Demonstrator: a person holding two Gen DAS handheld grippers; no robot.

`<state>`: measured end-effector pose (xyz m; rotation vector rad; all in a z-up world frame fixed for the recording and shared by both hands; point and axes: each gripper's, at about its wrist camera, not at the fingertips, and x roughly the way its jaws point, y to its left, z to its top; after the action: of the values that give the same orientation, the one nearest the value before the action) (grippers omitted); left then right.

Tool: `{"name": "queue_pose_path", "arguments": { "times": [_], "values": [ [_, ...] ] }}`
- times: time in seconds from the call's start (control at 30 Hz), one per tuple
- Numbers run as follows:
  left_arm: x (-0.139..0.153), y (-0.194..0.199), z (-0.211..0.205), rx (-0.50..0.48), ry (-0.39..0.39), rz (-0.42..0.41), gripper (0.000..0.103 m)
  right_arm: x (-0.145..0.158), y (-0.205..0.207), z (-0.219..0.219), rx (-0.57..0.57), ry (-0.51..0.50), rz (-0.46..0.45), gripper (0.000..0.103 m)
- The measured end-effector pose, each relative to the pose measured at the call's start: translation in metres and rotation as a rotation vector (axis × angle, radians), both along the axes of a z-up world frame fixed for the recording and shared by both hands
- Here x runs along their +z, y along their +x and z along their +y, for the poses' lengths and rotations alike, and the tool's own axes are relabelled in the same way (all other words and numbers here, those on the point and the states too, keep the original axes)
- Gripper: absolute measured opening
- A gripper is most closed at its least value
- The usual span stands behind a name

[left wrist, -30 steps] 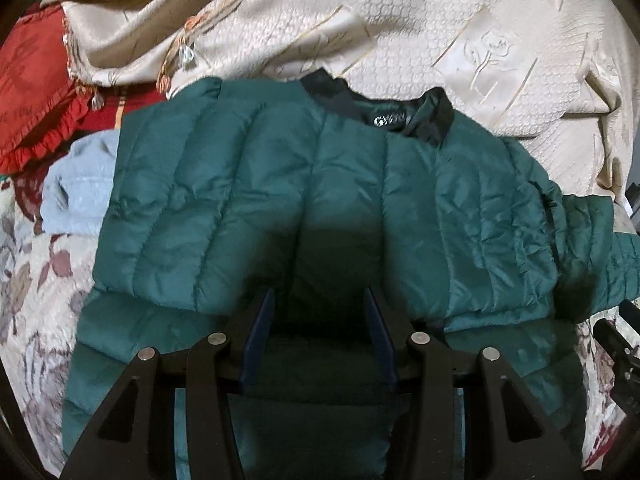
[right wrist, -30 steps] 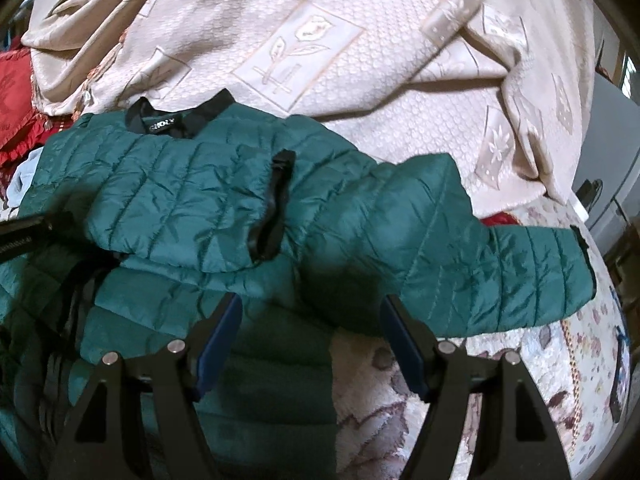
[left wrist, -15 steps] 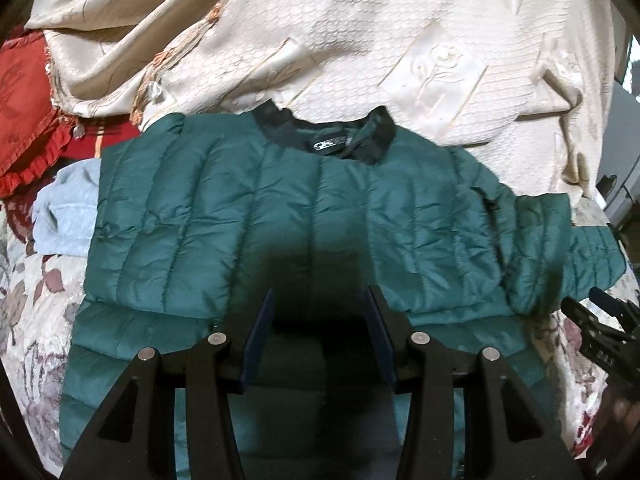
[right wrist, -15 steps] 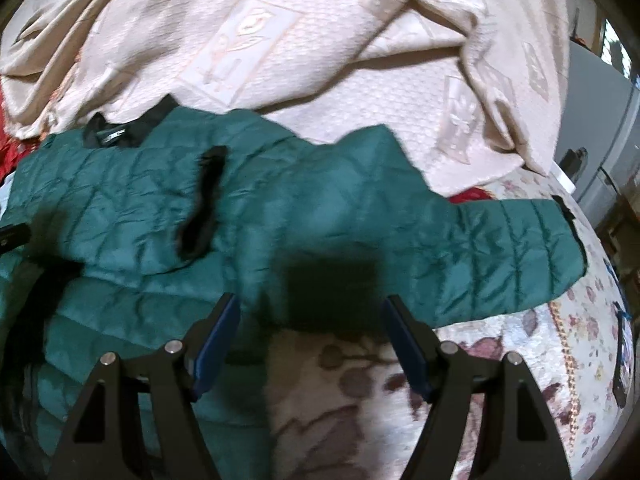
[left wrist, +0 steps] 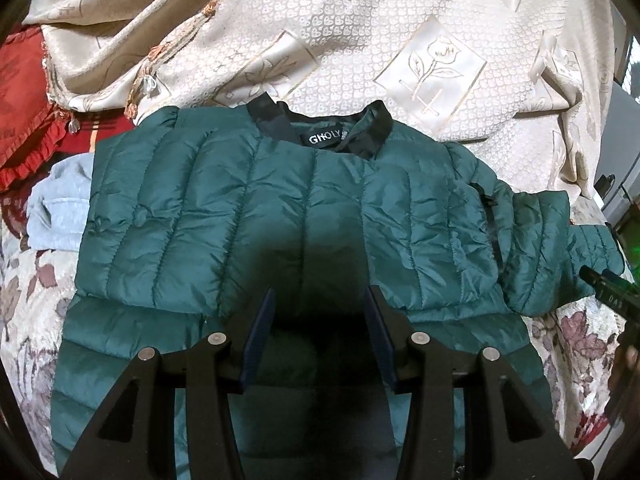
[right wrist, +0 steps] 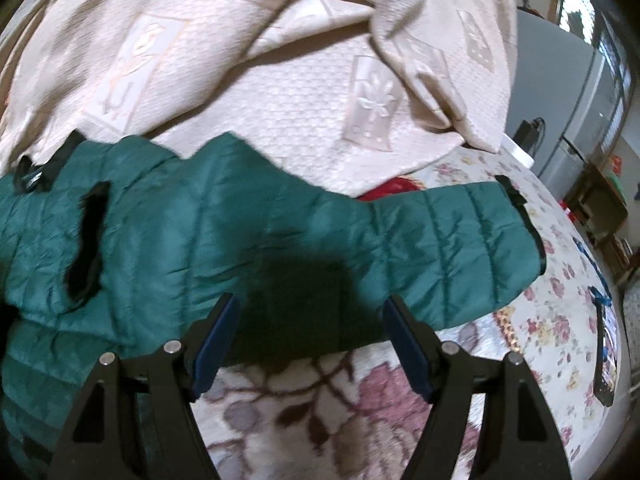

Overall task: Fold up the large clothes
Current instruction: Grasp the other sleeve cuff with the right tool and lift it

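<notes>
Left wrist view: the green jacket (left wrist: 304, 216) lies flat on a floral bedspread (left wrist: 28, 300), its black collar (left wrist: 320, 124) away from the camera against a cream blanket (left wrist: 360, 40). Its near part is folded, a fold edge running across just beyond the fingertips. The left gripper (left wrist: 319, 300) hangs over the middle of the jacket with its jaws parted and nothing pinched between the blue pads (left wrist: 260, 336); the quilted cloth shows in the gap between them. A grey garment (left wrist: 56, 212) and a red cushion (left wrist: 24, 128) lie at the jacket's left. The other tool shows at the right edge, by the sleeve end.

Right wrist view: the sleeve (right wrist: 420, 248) stretches out to the right over the bedspread, its black cuff (right wrist: 528, 224) at the far end. The right gripper (right wrist: 310, 312) stands wide open above the sleeve's near edge, gripping nothing, the sleeve lying just beyond and between the fingertips.
</notes>
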<state>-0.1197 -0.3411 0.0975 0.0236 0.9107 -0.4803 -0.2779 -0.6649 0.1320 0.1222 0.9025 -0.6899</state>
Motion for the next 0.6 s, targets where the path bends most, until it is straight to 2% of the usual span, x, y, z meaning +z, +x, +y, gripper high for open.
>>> {"name": "queue_pose_path", "arguments": {
  "times": [0.43, 0.6],
  "values": [
    [-0.01, 0.008, 0.006, 0.023, -0.002, 0.026, 0.028, 0.014, -0.02, -0.077, -0.157, -0.028, -0.023, 0.082],
    [-0.012, 0.01, 0.007, 0.029, -0.004, 0.034, 0.028, 0.028, -0.036, -0.104, -0.224, -0.066, -0.049, 0.083]
  ]
}}
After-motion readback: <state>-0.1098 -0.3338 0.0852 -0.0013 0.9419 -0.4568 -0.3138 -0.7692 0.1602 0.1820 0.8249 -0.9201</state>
